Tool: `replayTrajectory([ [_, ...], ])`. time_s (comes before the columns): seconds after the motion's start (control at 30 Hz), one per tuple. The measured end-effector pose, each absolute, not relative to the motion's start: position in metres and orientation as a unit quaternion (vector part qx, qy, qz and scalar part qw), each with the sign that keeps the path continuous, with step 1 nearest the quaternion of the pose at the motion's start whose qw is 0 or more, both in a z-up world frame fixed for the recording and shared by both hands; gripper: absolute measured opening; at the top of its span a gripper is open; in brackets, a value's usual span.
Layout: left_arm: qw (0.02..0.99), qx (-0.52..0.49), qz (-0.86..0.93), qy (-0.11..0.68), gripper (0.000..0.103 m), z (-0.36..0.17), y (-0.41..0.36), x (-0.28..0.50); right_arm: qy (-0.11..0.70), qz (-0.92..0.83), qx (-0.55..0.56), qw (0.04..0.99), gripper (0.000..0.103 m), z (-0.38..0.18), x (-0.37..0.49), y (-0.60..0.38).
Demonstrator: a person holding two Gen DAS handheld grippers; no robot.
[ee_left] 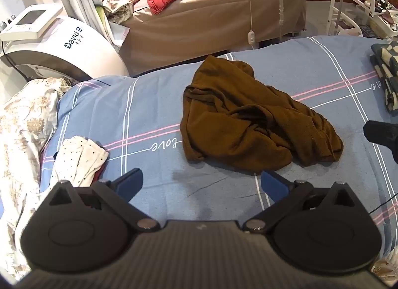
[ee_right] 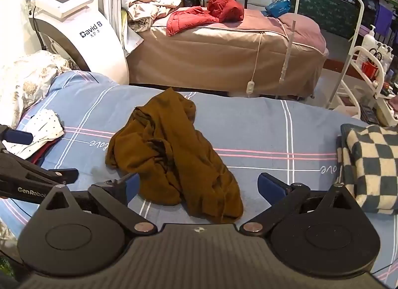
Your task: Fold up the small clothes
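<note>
While both grippers hover over the bed (ee_left: 154, 104), a crumpled brown garment (ee_left: 248, 119) lies in a loose heap near the middle of the blue sheet with its pink and white stripes. The left gripper (ee_left: 201, 184) has its jaws spread wide with nothing between them; bare sheet shows in the gap, and the brown garment sits just beyond the blue fingertips (ee_left: 273, 184). The right gripper (ee_right: 197, 187) also stands with jaws wide apart, tilted downward, and the near edge of the garment lies in the gap between the fingers without either pad pressing on it. To the left on the bed rests a folded white dotted cloth (ee_left: 79, 159), well apart from the brown heap. A checked blanket (ee_right: 370, 164) sits folded at the right edge. Beyond the bed stand a white machine (ee_right: 82, 27) and a second bed (ee_right: 223, 52) carrying a red jacket (ee_right: 194, 19).
</note>
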State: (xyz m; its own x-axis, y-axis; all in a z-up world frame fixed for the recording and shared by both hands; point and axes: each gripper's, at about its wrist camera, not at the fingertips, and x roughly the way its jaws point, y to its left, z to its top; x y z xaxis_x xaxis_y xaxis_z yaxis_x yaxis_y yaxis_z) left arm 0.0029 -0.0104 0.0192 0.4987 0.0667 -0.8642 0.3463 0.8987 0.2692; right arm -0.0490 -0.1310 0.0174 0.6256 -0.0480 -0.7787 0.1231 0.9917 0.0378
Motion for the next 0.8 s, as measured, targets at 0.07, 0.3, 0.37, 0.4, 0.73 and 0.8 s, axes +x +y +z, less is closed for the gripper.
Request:
replayTrajectory([
  [0.07, 0.839, 0.204, -0.083, 0.497, 0.103, 0.02, -0.013, 0.004, 0.433, -0.043, 0.045, 0.899, 0.103, 0.012, -0.047, -0.135],
  [0.3, 0.839, 0.191, -0.086, 0.502, 0.103, 0.021, 0.0, 0.003, 0.443, -0.041, 0.037, 0.895, 0.103, 0.014, -0.042, -0.132],
  [0.37, 0.839, 0.19, -0.085, 0.502, 0.103, 0.021, 0.0, 0.003, 0.445, -0.041, 0.036, 0.894, 0.103, 0.014, -0.041, -0.133],
  [0.4, 0.839, 0.191, -0.086, 0.502, 0.103, 0.021, 0.0, 0.003, 0.446, -0.042, 0.035, 0.893, 0.103, 0.014, -0.041, -0.133],
  [0.73, 0.838, 0.188, -0.081, 0.506, 0.103, 0.019, 0.001, 0.006, 0.45, -0.038, 0.036, 0.892, 0.103, 0.013, -0.04, -0.135],
  [0.8, 0.837, 0.189, -0.082, 0.507, 0.103, 0.019, 0.0, 0.006, 0.45, -0.038, 0.035, 0.891, 0.103, 0.013, -0.039, -0.134],
])
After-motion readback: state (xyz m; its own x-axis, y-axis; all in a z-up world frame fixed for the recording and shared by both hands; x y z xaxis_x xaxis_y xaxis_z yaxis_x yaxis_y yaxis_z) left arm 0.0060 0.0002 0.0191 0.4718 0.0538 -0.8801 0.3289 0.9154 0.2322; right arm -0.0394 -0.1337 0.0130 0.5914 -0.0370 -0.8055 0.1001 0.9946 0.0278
